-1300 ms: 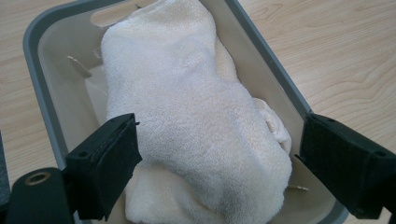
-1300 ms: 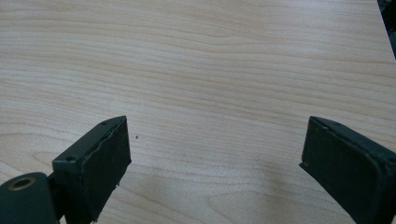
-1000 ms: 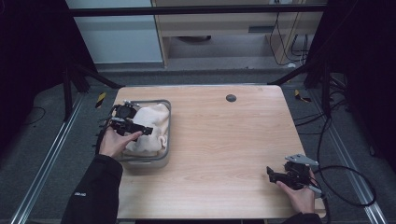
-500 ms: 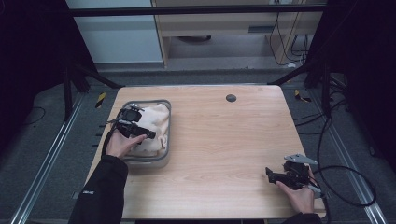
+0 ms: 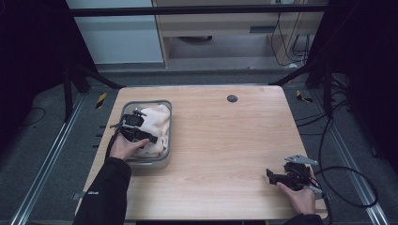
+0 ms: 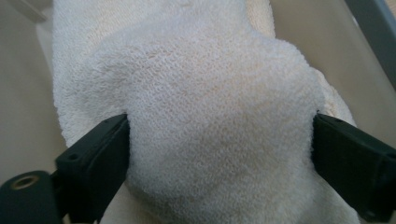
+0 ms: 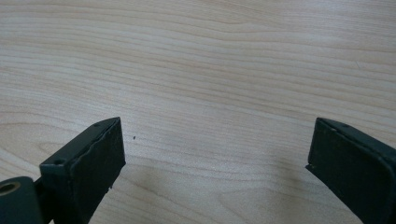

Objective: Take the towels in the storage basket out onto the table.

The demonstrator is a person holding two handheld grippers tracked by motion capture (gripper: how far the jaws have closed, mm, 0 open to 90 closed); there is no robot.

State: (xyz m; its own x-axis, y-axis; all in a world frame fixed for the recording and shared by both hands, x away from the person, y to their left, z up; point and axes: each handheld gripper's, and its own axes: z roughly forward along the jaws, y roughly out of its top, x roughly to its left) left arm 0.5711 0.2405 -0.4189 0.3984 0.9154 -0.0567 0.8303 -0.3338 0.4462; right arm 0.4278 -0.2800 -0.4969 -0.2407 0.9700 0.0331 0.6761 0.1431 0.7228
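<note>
A cream terry towel [image 5: 158,123] lies bunched in a grey tray [image 5: 146,102] at the table's left. My left gripper [image 5: 148,137] is pushed down into it. In the left gripper view a mound of the towel [image 6: 210,112] spans the gap of the left gripper [image 6: 219,126] and touches both black pads. The jaws stand wide and have just been closing a little, with the cloth not squeezed. My right gripper [image 5: 271,174] rests low over bare wood at the front right. The right gripper view has the right gripper [image 7: 217,135] open with nothing between its pads.
The wooden table [image 5: 225,140] has a dark round hole [image 5: 232,98] near its far edge. Black cable [image 5: 347,187] trails off the right gripper past the table's right edge. Dark frame posts stand at both sides.
The left hand has sunk lower into the tray, and its gripper now sits down on the towel. The right hand has not moved.
</note>
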